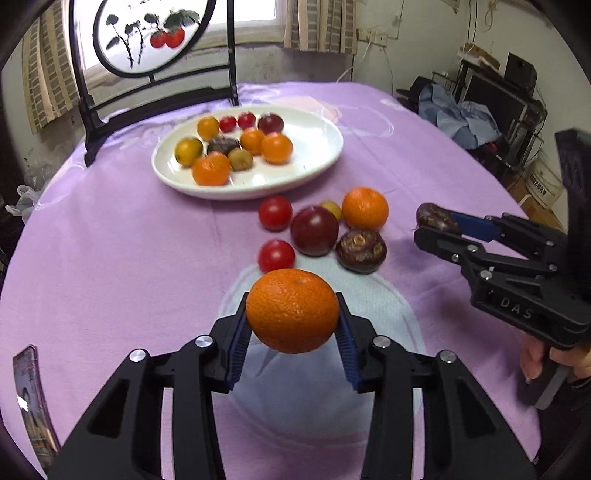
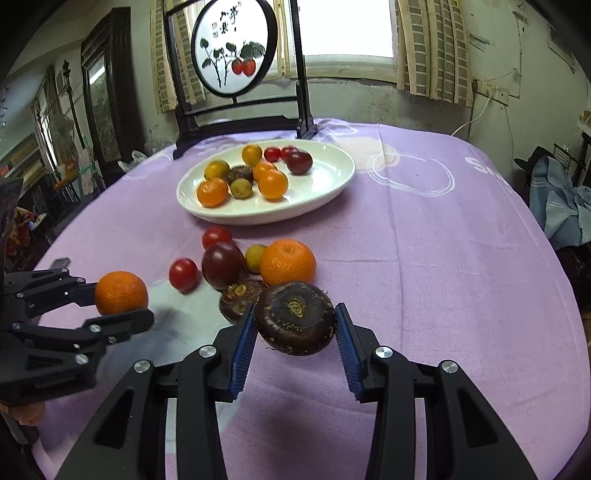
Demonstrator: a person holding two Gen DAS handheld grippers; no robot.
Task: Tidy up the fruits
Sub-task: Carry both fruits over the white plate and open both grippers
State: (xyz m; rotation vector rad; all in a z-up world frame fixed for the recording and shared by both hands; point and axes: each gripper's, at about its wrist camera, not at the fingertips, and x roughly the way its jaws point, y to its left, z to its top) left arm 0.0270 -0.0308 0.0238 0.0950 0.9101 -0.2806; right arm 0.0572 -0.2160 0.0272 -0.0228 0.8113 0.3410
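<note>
Left wrist view shows a round table under a lilac cloth [image 1: 110, 236], the largest thing in sight, with a dark wooden stand holding a round painted screen of red fruit [image 1: 147, 33] at its far edge. Next in size is the white oval ceramic plate [image 1: 317, 147], set on the cloth in front of the stand; it carries a heap of small oranges, two red cherry tomatoes, a dark plum-coloured fruit, a brown water chestnut and a greenish-yellow fruit.

Between plate and grippers a loose cluster lies on the cloth: a bright orange mandarin [image 1: 365, 208], a dark purple-red round tomato [image 1: 314, 231] beside it, a wrinkled brown water chestnut [image 1: 361, 251], two glossy red cherry tomatoes [image 1: 275, 213], and a small yellow fruit [image 1: 332, 209] half hidden behind the purple one.

Nearest the lens, the left gripper [image 1: 292, 325] has its blue-padded fingers pressed against both sides of a round dimpled orange [image 1: 292, 310], which hangs clear of the cloth.

Right wrist view shows the right gripper [image 2: 295, 332] clamped partway closed on a large dark brown water chestnut [image 2: 294, 317], lifted above the cloth just in front of the loose cluster. A person's hand [image 1: 546, 365] grips its handle.
</note>
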